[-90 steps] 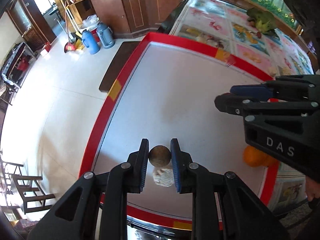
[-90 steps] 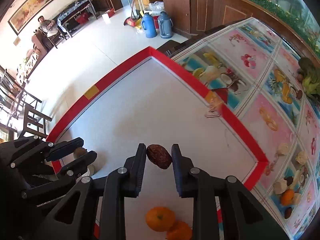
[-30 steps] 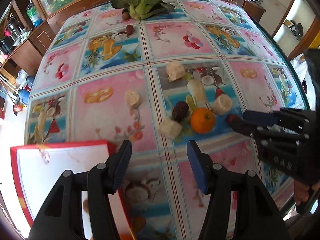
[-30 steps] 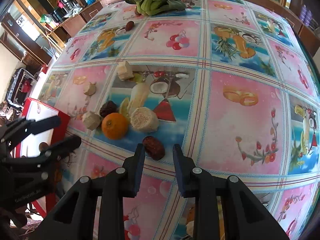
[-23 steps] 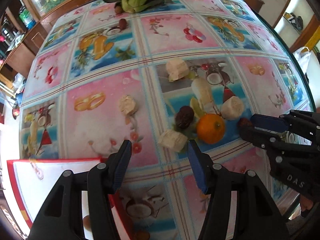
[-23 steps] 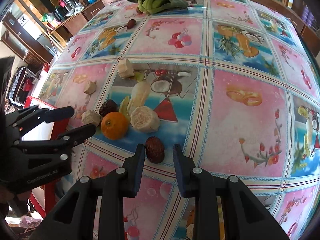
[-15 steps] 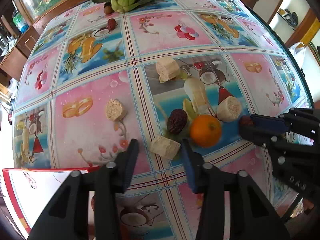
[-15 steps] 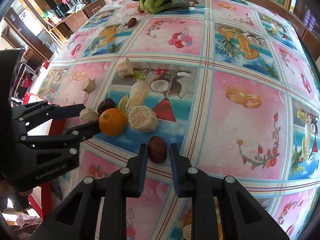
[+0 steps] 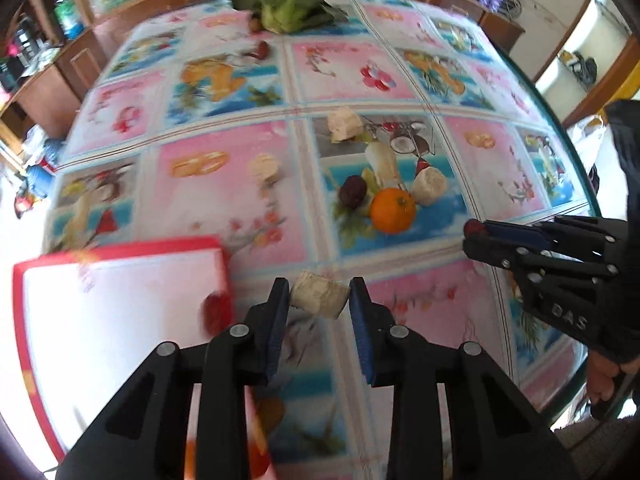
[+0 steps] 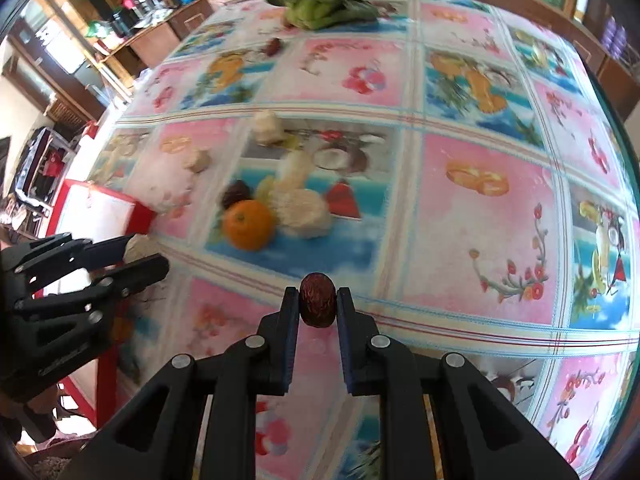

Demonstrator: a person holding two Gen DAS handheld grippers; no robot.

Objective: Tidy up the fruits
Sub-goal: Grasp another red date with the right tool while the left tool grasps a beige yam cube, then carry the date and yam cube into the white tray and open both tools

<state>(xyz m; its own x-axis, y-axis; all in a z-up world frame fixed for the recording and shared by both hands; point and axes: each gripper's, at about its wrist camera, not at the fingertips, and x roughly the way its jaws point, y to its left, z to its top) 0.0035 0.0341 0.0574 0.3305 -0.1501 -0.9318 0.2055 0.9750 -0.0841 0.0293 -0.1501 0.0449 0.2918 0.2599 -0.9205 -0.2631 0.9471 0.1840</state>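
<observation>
Red-rimmed tray (image 9: pixel 120 246) at nine o'clock probably next: left gripper (image 9: pixel 319 300) clamps pale chunk (image 9: pixel 319 299), right gripper (image 10: pixel 318 300) clamps jujube (image 10: pixel 318 299).

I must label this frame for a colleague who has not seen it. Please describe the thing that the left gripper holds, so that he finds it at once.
Start at the red-rimmed white tray on the picture-printed tablecloth. Just right of its near corner, the left gripper is shut on a pale beige cut chunk. Unlike the loose pale pieces near the orange, it sits between black fingers.
</observation>
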